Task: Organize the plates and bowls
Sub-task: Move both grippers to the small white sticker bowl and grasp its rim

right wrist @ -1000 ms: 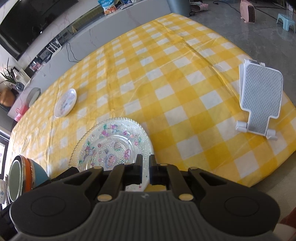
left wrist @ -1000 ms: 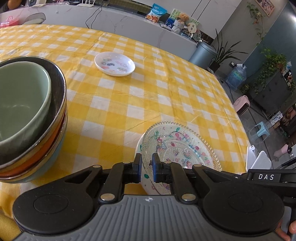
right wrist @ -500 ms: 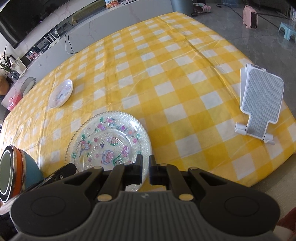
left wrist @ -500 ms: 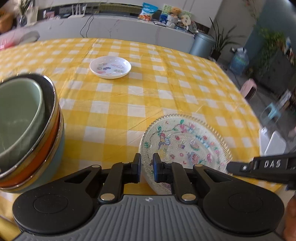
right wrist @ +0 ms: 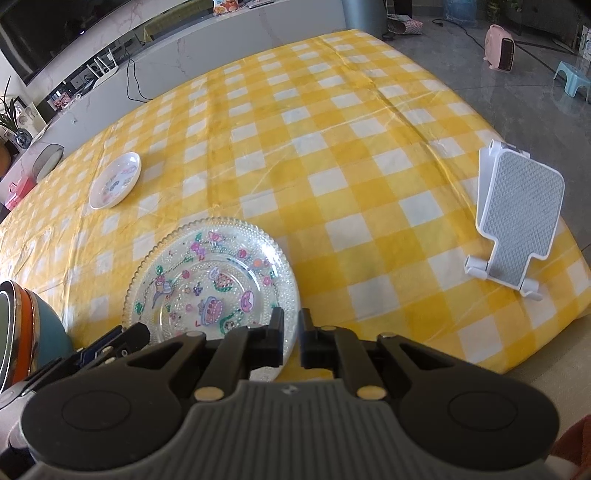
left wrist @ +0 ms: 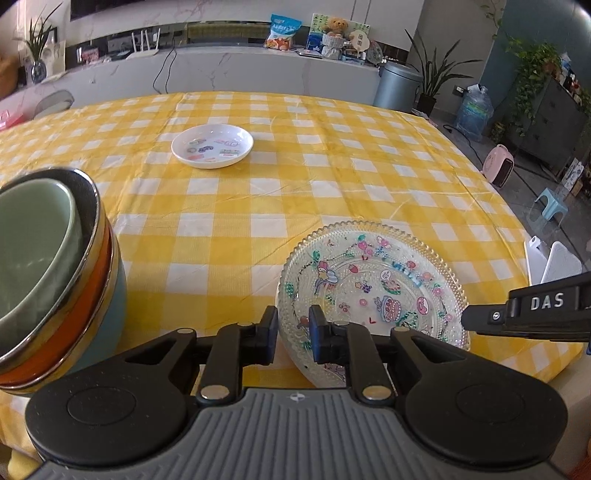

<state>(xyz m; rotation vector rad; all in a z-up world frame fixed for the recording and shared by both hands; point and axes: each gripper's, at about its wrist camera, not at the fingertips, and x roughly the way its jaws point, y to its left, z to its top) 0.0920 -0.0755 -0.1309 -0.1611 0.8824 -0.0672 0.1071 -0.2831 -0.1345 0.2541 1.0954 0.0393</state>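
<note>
We let go evenly: the left gripper (left wrist: 292, 334) has just been opening around the glass plate (left wrist: 373, 284) rim. The right gripper (right wrist: 291, 338), also just opening, seems nearly closed, possibly touching that rim.

Yellow-and-white checked tablecloth (left wrist: 229, 229) covers the whole table, and a white-and-grey phone stand (right wrist: 517, 218) sits propped up out at 3 o'clock near the edge. Past the table at 12 o'clock a marble counter (left wrist: 229, 70) carries a snack bag (left wrist: 282, 33) and a teddy bear (left wrist: 335, 26). On the floor around 2 o'clock there's a grey bin (left wrist: 395, 86), a pink heater (right wrist: 501, 48) and a little blue stool (right wrist: 572, 75).

Left tool (left wrist: 292, 334) opening; right tool (right wrist: 291, 336) barely parted.
</note>
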